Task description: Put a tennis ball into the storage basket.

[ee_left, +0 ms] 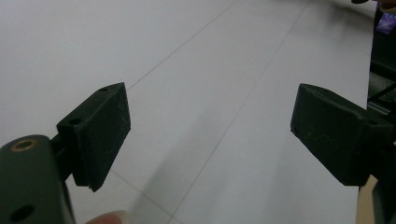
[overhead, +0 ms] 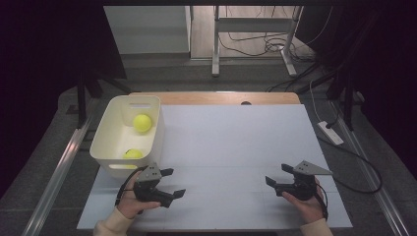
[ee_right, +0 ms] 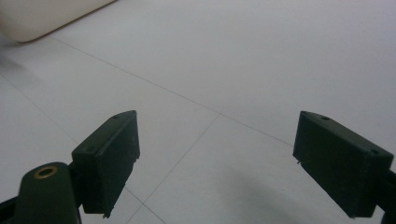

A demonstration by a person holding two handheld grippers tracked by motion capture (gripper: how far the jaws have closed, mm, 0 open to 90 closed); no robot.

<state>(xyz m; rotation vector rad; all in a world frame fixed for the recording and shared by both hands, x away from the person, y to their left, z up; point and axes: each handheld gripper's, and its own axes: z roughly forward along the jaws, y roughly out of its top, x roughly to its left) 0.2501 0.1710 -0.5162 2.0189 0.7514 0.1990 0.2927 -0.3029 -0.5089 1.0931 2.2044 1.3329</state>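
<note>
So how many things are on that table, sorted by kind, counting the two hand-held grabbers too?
Yellow-green balls: 2, one and another, both inside the bin
White bin: 1
Grippers: 2, the left gripper and the right gripper, both open with nothing between the jaws
Total: 5

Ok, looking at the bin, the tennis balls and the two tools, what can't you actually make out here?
- Nearer tennis ball, high view: lower part hidden behind the white bin front wall.
- Bin, right gripper view: blurred corner, cut off by the top edge.
- Left tool, high view: body partly covered by the hand.
- Right tool, left gripper view: a dark sliver cut off at the right edge.
</note>
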